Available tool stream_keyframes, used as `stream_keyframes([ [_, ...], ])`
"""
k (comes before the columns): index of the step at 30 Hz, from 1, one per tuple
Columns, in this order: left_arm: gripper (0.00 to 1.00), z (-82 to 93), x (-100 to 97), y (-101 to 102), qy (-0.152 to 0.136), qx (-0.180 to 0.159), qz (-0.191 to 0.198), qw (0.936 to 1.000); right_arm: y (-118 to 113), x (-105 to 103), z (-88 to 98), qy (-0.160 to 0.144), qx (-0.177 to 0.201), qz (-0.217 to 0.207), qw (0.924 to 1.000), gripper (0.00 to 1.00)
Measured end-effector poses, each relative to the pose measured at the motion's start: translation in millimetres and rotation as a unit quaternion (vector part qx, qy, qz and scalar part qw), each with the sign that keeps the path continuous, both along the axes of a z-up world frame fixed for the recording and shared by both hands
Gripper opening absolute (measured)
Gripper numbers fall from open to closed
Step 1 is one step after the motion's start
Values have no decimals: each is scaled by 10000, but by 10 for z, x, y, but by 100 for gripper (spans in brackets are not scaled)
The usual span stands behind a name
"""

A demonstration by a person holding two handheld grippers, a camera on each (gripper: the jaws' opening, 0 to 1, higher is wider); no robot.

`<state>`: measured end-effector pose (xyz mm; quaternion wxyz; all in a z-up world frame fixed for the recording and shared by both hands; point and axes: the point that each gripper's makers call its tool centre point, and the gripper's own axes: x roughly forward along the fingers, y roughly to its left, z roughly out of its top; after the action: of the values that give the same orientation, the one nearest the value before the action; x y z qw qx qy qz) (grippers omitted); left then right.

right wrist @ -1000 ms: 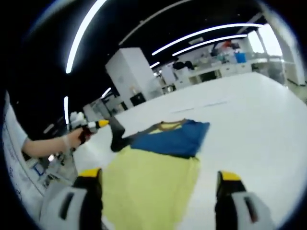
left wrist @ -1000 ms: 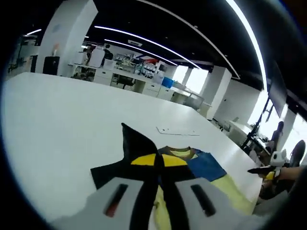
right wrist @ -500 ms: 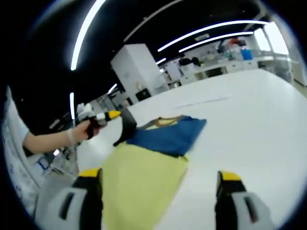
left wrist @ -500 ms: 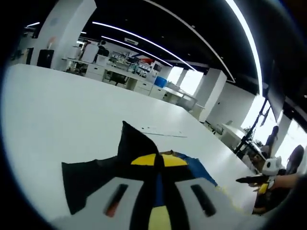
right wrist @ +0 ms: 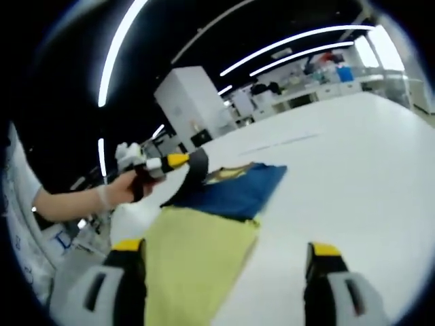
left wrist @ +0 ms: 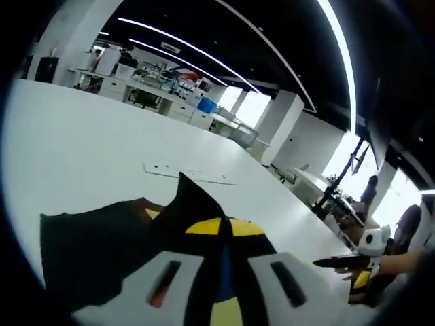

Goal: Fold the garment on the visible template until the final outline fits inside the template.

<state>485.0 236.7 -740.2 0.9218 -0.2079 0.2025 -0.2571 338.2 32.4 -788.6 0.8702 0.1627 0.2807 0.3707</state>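
Observation:
The garment lies on the white table [right wrist: 353, 170], with a yellow body [right wrist: 194, 255] nearest my right gripper, a blue part [right wrist: 234, 193] beyond it and a black sleeve [right wrist: 194, 180]. My left gripper [left wrist: 224, 231] is shut on the black sleeve [left wrist: 95, 244] and holds it raised off the table. In the right gripper view the left gripper [right wrist: 178, 161], in a gloved hand, hangs over the garment's far left side. My right gripper [right wrist: 224, 248] stands open above the yellow end, nothing between its jaws. In the left gripper view the right gripper [left wrist: 340, 261] is low at the right.
A flat white sheet [left wrist: 190, 175] lies on the table beyond the garment. Desks, cabinets and a white pillar [right wrist: 187, 102] stand far behind. A sleeve and arm [right wrist: 47, 204] enter at the left of the right gripper view. Bare tabletop stretches right of the garment.
My left gripper has lifted the black sleeve and carried it inward over the blue part of the garment. The right gripper has stayed open over the yellow end.

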Motion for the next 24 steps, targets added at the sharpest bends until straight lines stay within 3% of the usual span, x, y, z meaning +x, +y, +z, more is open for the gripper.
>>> stream_keyframes([
  [11,0,-216,-18,-723,174,-50,-644,9978,-170,-61,-51,94,28,-262,9996,98],
  [17,0,-370,-130,-949,321,-5,-874,9957,-173,-75,-64,127,32,-305,9994,98],
  [24,0,-553,-164,-1017,456,108,-1012,9938,-177,-84,-72,144,64,-340,9993,97],
])
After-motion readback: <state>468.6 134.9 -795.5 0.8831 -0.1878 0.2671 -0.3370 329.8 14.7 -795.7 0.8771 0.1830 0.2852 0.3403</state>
